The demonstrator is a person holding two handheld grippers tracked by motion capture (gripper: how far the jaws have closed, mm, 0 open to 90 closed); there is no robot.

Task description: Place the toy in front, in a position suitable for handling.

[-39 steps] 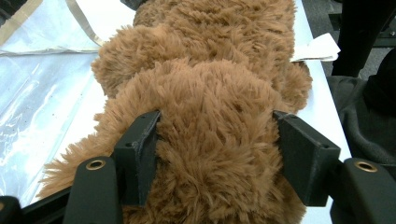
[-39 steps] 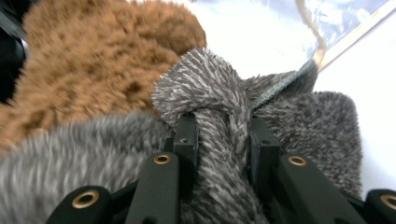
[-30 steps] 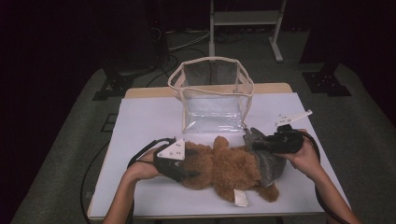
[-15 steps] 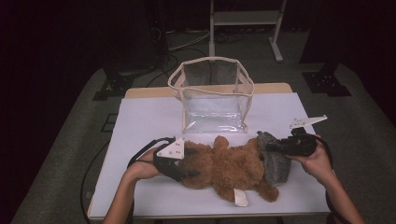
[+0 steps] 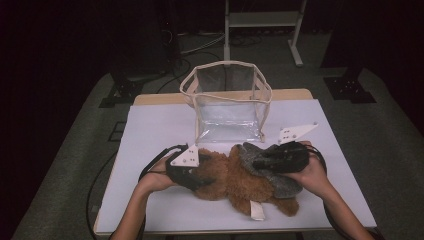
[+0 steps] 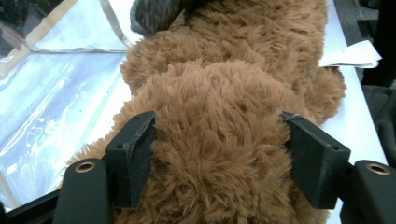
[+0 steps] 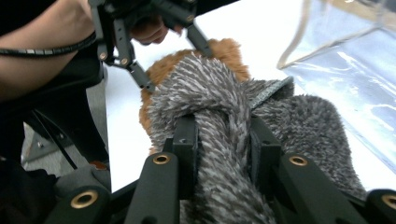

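Observation:
A brown plush toy [image 5: 235,182] lies across the near half of the white table [image 5: 150,130]. Grey furry cloth [image 5: 280,182] covers its right end. My left gripper [image 5: 196,176] grips the toy's left end; in the left gripper view [image 6: 219,154] both jaws press into the brown fur [image 6: 219,93] from either side. My right gripper [image 5: 260,162] lies over the grey cloth, and in the right gripper view [image 7: 223,140] its jaws are shut on a raised fold of grey fur [image 7: 210,88]. The other hand and its gripper [image 7: 140,23] show beyond.
A clear plastic bag with beige trim [image 5: 227,100] stands open just behind the toy, mid-table. A white tag [image 5: 256,210] sticks out of the toy toward the front edge. Bare table lies at the left and far right. Dark floor and stands surround the table.
My right gripper, holding the grey fur, swung out to the right and has come back left over the toy. The left gripper has stayed on the brown fur.

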